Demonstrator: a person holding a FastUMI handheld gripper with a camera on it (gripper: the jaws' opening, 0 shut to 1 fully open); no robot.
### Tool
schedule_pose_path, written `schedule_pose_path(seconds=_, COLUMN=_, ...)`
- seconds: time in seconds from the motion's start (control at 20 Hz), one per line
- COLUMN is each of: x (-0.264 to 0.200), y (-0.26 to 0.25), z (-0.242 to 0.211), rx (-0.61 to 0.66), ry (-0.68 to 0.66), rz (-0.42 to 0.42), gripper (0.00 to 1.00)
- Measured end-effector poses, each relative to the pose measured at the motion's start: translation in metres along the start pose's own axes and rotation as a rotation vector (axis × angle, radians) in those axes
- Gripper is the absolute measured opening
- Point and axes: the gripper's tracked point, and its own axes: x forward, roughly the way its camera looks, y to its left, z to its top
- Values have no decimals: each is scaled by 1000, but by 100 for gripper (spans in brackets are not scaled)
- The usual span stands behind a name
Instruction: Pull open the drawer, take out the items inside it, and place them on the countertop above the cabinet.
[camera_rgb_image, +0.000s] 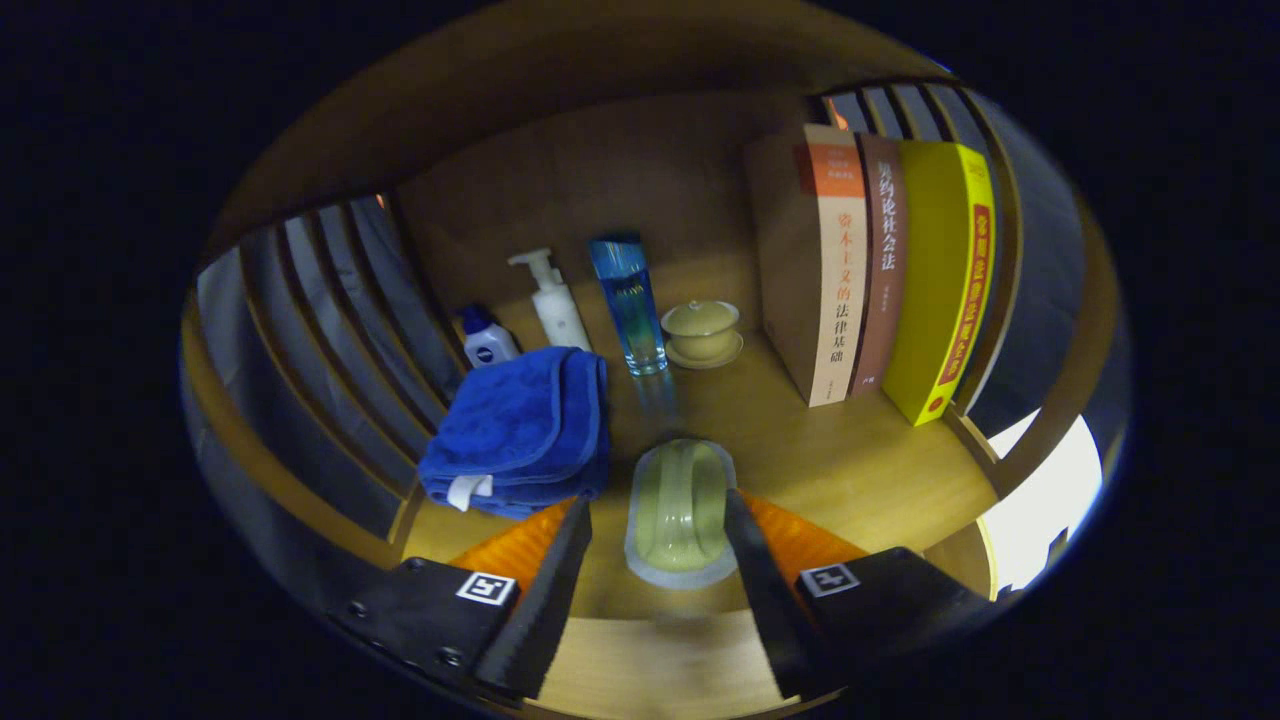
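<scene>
Two fingers of the gripper (660, 530) reach forward over a wooden countertop (860, 470), spread apart with a gap between them. In that gap lies a pale green oblong object in a clear packet (680, 510), resting flat on the wood; what it is exactly cannot be told. The right finger's inner edge runs right along the packet's side and seems to touch it, while the left finger stands slightly off from it, so the gripper is released rather than clamped on anything.

Just ahead of the left finger sits a folded blue towel (520, 430), with a small white tag at its near corner. Beyond the towel, toward the back, stand a small white bottle with a blue cap (487, 340) and a white pump bottle (553, 300), close together. Next to them is a tall blue glass bottle (630, 305), upright, and just beside it a pale lidded cup on a saucer (701, 332).

Beyond the right finger three books (880, 270) stand upright, touching each other, the yellow one outermost. Slatted wooden sides (330, 310) frame the shelf space on both ends.
</scene>
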Motion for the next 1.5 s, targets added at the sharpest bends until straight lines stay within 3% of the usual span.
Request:
schedule_pose_path(seconds=0.1, x=-33, y=8, z=7, rx=6, ry=-57, rz=19, gripper=97)
schedule_pose_path(seconds=0.15, x=-50, y=10, z=11, rx=-9, ry=-87, rz=23, gripper=98)
schedule_pose_path(seconds=0.4, x=-123, y=12, z=22, rx=-102, ry=-246, rz=5, gripper=99)
schedule_pose_path(seconds=0.85, x=-221, y=10, z=-46, rx=-152, ry=-352, rz=0, gripper=99)
schedule_pose_path(seconds=1.5, x=-247, y=-18, z=-182, rx=-189, ry=-304, rz=-41, gripper=99)
